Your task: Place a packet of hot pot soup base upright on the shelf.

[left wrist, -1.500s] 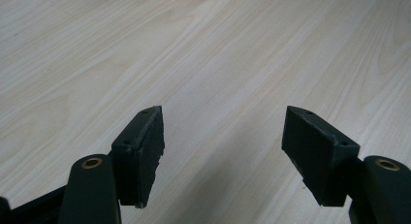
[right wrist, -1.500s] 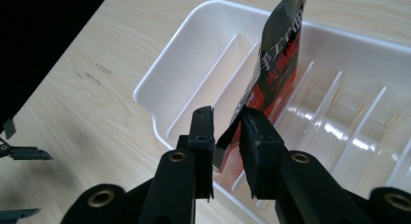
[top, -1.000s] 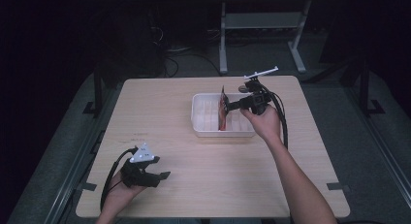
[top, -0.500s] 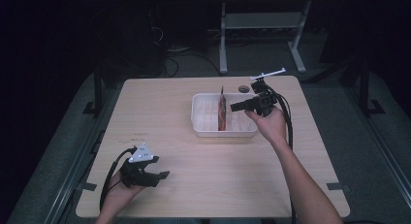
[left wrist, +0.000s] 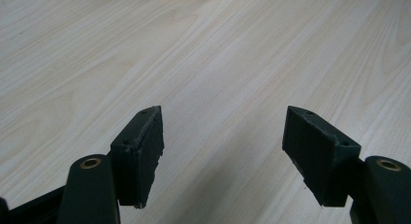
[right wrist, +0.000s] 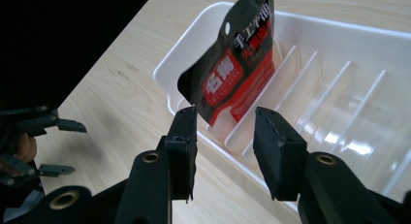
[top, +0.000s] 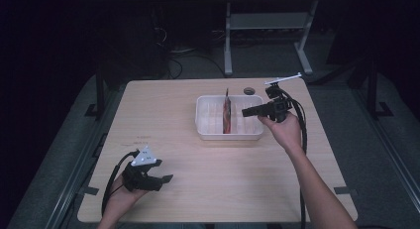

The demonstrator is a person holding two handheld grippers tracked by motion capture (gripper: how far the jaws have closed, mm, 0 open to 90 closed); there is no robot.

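A white tray [top: 208, 136] with upright dividers sits right of the table's middle. A red and black snack packet [top: 227, 112] stands on edge in one of its slots, its printed face toward the right gripper view [right wrist: 237, 64]. My right gripper [top: 245, 111] hovers level at the tray's right side and points left at the packet. Its jaws have just been opening; they stand apart [right wrist: 225, 122] just short of the packet, with nothing pressed between them. My left gripper [top: 166, 178] rests open near the front left of the table, over bare wood [left wrist: 223, 132].
A small dark round object [top: 249, 91] lies on the table behind the tray. The tray's wall [right wrist: 339, 35] and several free slots lie to the packet's right in the right gripper view. The left gripper [right wrist: 68, 147] shows far off there. Dark floor surrounds the table.
The right gripper has drawn back to the right, away from the packet, with its jaws wider. The packet stays standing in the tray. The left hand has not moved.
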